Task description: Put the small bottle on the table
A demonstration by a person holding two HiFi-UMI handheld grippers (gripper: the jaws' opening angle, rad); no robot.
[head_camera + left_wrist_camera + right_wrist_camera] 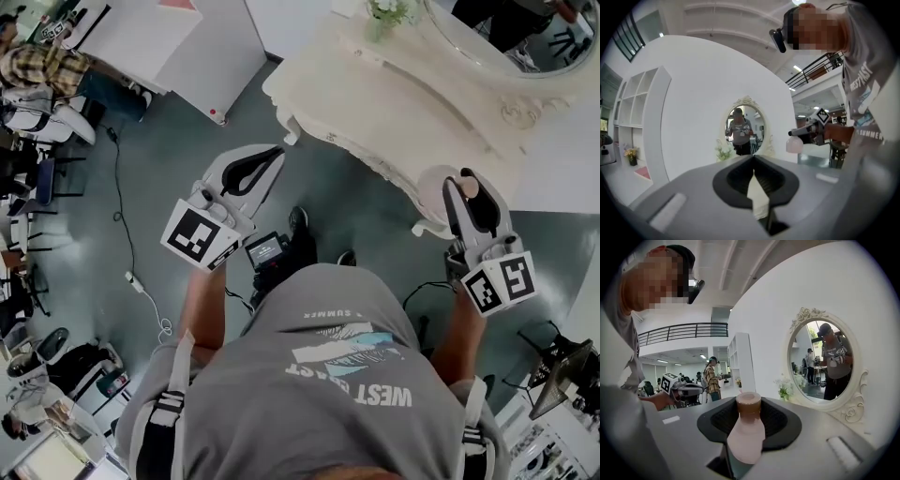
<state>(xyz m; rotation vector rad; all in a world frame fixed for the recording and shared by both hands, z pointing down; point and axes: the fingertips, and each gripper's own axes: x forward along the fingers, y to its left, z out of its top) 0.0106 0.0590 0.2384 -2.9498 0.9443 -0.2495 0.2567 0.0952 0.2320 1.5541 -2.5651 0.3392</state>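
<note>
Grey-floored room with a white ornate counter (375,103) ahead. The right tool (467,180), nearer the counter's front edge, is clenched on the small bottle (746,437), whose cap points forward along the jaws. The left tool (270,155), closed and empty, hangs short of that edge.

From the head view we see only the cap of the bottle (470,187); the jaws of the right gripper (467,176) cover the rest. The top edge cuts off the mirror (525,37) and the flowers (392,11).
</note>
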